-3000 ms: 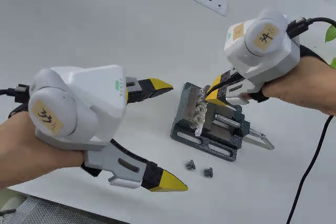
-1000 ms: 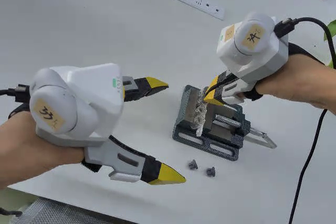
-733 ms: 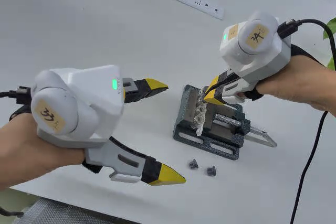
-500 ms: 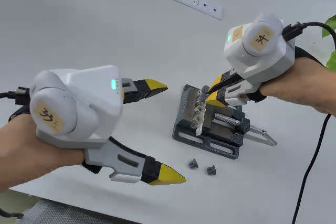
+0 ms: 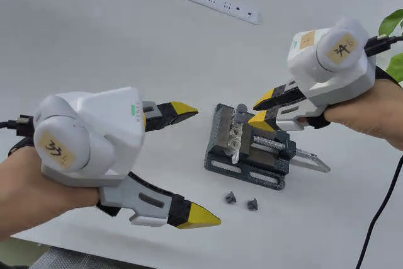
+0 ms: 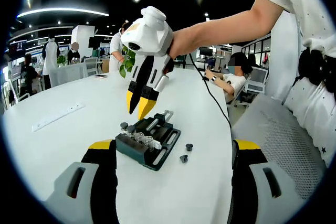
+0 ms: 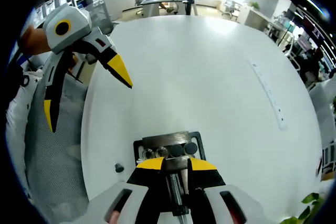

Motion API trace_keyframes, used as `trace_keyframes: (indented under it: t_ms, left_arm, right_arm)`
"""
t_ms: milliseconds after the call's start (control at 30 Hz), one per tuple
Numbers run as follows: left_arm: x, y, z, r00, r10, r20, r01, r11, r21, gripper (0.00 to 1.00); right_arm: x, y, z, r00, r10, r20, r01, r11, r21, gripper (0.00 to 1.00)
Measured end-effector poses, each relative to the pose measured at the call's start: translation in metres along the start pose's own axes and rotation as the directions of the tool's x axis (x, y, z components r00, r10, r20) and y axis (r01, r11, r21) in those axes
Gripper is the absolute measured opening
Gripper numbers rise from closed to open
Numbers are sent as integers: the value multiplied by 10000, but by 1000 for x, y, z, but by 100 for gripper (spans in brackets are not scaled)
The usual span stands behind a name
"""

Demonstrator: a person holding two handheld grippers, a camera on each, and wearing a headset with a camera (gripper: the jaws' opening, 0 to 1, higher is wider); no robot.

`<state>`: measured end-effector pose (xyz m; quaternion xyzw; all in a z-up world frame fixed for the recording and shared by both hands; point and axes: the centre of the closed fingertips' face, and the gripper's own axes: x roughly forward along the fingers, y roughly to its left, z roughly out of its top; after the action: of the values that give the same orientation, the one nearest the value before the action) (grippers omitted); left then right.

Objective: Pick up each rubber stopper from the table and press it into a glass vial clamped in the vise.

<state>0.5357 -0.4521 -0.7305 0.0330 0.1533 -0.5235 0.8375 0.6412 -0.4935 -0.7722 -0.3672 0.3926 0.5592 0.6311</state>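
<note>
Left gripper: jaws spread wide with nothing between them; it is held low over the near part of the table, tips pointing toward the vise.
Right gripper: jaws a narrow gap apart and empty; the tips hang just above the vial row, on its right.
Vise: stands on the table between the two grippers. It is judged to be there to keep the vials upright and steady under a downward press.
Vials: clamped in a row in the vise.
Fitted stopper: dark, seated on the far vial. Whether the other vials are plugged cannot be told.
Loose stoppers: two, close together on the table just in front of the vise.
Relation: they lie near the left gripper's lower tip, to its right, not touching. They are apart from the right gripper, with the vise between.
</note>
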Motion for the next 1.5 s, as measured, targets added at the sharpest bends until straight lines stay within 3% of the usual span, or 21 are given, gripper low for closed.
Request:
trace_keyframes:
  t_ms: [500,1000,1233,1300,1500]
  left_arm:
    - [6,-6,-3,9985,-53,-538,61,9999,151,87]
    - [16,-12,-18,9892,-144,-1459,173,9997,184,80]
    - [25,-18,-26,9822,-150,-1871,165,9998,67,75]
    - [27,-18,-31,9764,-126,-2157,109,9999,-93,73]
    - [38,-23,-37,9677,-38,-2521,-12,9998,-196,66]
  right_arm:
    - [-32,6,-13,9891,-616,1341,499,9948,886,22]
    - [-60,23,-50,9635,-1105,2439,653,9803,1862,36]
    - [-74,36,-73,9422,-1393,3048,600,9649,2556,44]
    - [-78,41,-78,9353,-1488,3211,638,9633,2606,46]
    - [-85,50,-93,9159,-1645,3662,625,9595,2746,54]
